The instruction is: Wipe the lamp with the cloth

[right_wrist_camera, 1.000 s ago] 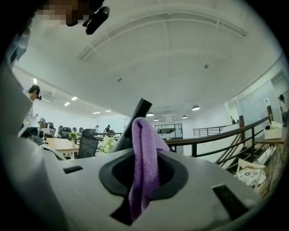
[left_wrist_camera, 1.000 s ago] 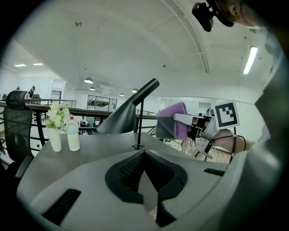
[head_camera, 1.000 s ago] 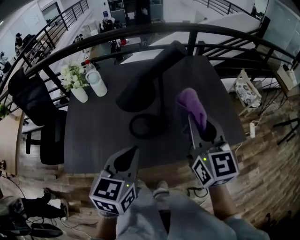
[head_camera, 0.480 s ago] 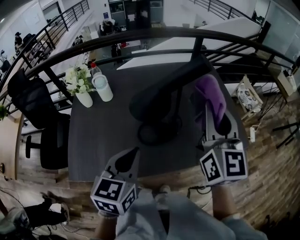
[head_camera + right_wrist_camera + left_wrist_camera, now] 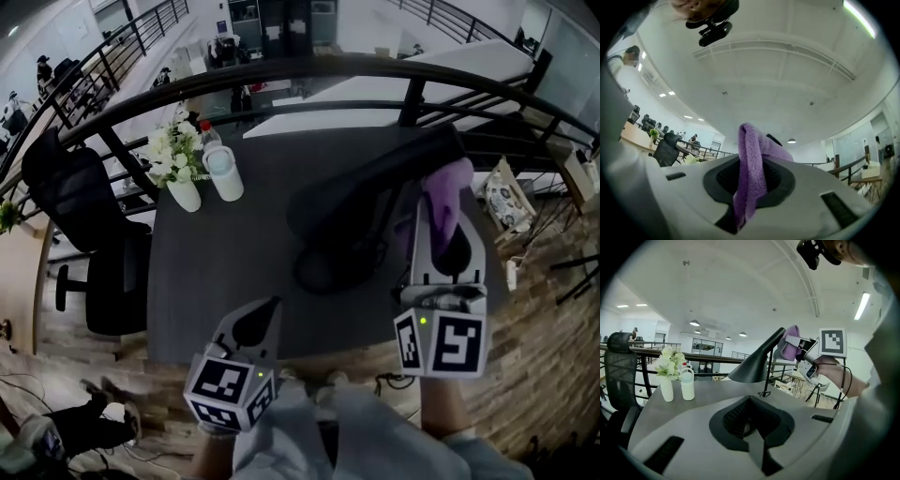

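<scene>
- Right gripper pinches purple cloth. Cloth sits at upper end of black desk lamp; touching or just short, cannot tell.
- Lamp cone slants down-left from cloth – open run along it.
- Right gripper nearer lamp.
- Left gripper pressed together, empty, low at near edge of table – well apart from lamp.
- Flower vase and bottle at far-left corner.

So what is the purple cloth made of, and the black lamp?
The purple cloth looks like soft microfibre or terry: its surface is fuzzy and it folds limply. The black lamp looks like painted metal with a matt finish: smooth cone shade, thin stiff stem, hardly any shine. It could be plastic; the pictures cannot settle that.
</scene>
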